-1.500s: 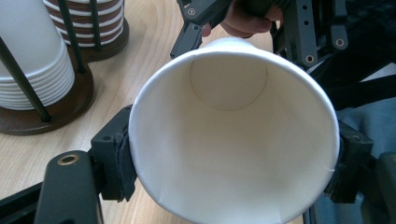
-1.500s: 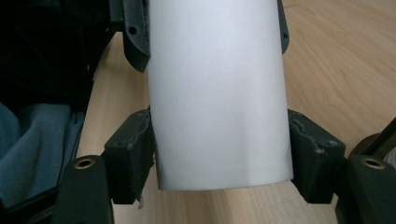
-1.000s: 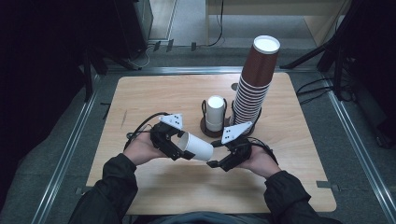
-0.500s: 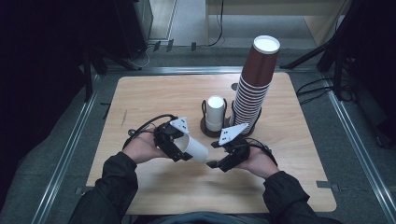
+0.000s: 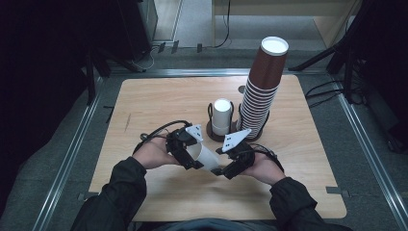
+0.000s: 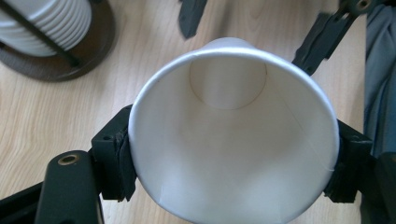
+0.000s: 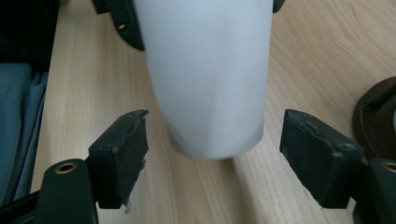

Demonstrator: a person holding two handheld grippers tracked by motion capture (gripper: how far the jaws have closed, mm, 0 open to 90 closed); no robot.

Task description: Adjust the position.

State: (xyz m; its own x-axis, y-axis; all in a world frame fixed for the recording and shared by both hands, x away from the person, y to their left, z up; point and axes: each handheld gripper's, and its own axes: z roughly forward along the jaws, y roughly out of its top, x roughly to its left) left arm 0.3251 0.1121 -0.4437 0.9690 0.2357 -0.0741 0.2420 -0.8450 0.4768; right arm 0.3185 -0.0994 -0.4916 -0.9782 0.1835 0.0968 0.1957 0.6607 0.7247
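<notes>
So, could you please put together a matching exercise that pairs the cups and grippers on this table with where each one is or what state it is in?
Things:
1. white paper cup
2. tall stack of brown cups
3. short white stack
4. right gripper

Places or states:
A. standing in the dark round holder, left of the tall stack
B. open, with a pad on each side of the cup's base and a gap on both sides
C. clamped sideways near its rim by the left gripper
D. rising at the far right of the holder

Pairs: 1-C, 2-D, 3-A, 4-B

One loose cup (image 5: 204,155), two stacks (image 5: 262,91), seemingly.
</notes>
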